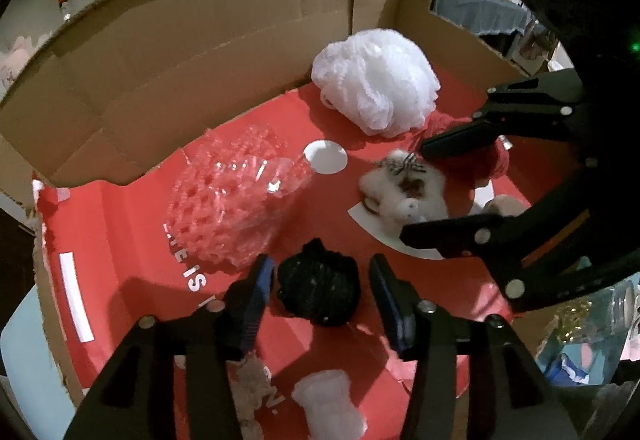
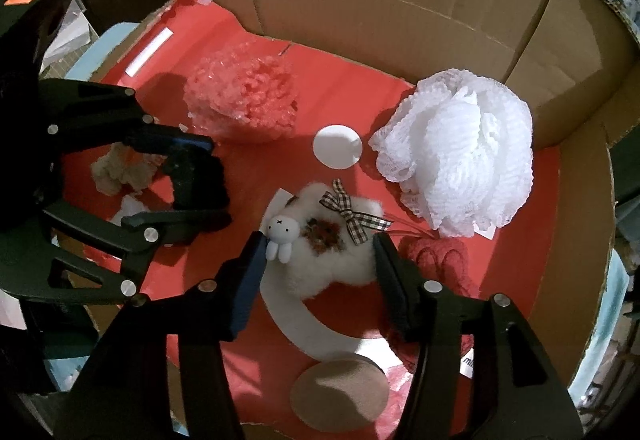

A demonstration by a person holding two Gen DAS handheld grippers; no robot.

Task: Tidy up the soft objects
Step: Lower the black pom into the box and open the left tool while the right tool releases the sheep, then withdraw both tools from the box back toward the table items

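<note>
left hand-held gripper [image 1: 322,294]: jaws apart, straddling black pom-pom [image 1: 319,286]
right hand-held gripper [image 2: 318,264]: jaws apart around white fluffy plush [image 2: 340,260] (bow on top)
white loofah [image 2: 460,156]: near cardboard wall [image 2: 380,0]

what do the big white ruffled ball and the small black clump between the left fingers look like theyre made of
The big white ruffled ball looks like gathered nylon mesh, a bath pouf: fine netting shows along its frilly, slightly translucent folds. The small black clump looks like fuzzy knit or yarn, matte with a few pale specks, though it is too dark to be sure. It sits between the open left gripper fingers.
</note>
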